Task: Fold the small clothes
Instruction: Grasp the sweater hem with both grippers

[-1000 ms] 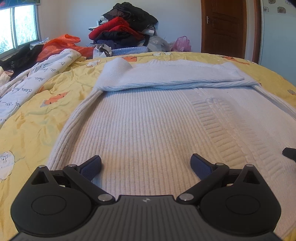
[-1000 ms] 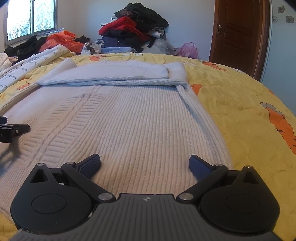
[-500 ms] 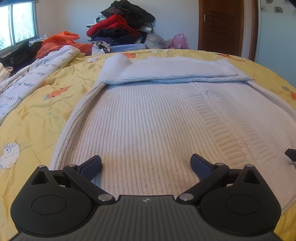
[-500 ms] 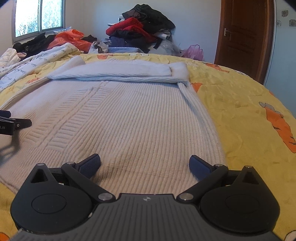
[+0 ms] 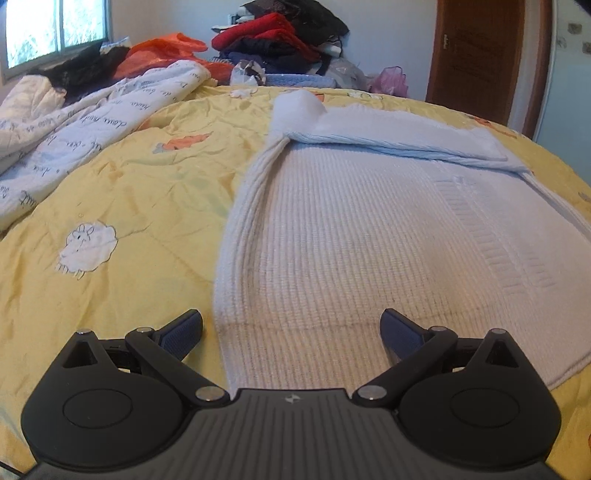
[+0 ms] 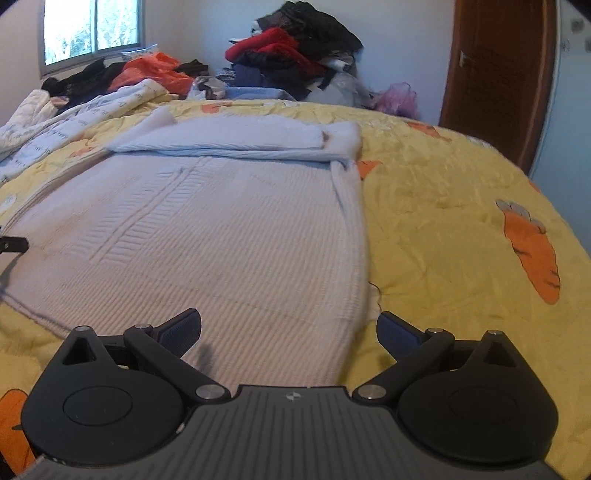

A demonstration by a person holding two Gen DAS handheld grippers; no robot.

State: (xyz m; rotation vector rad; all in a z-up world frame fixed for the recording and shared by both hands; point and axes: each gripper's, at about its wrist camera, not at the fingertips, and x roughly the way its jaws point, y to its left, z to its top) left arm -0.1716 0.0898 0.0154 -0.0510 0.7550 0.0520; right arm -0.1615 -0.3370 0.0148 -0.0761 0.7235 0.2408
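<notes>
A white ribbed knit sweater (image 5: 369,236) lies flat on the yellow bedspread (image 5: 129,192), its sleeves folded across the far end. My left gripper (image 5: 291,332) is open and hovers over the sweater's near left corner, with nothing between its blue pads. In the right wrist view the same sweater (image 6: 207,236) spreads out ahead. My right gripper (image 6: 288,330) is open over its near right corner, the right pad above the bedspread (image 6: 443,229). A tip of the left gripper (image 6: 13,243) shows at the left edge.
A white printed quilt (image 5: 74,122) lies bunched at the left. A pile of red, black and orange clothes (image 5: 273,40) is stacked against the far wall. A brown door (image 5: 476,55) stands at the far right. A window (image 6: 92,29) is at the far left.
Both grippers have drawn back and spread apart: the left one now sits at the sweater's near left corner, the right one at its near right corner. Both stay open.
</notes>
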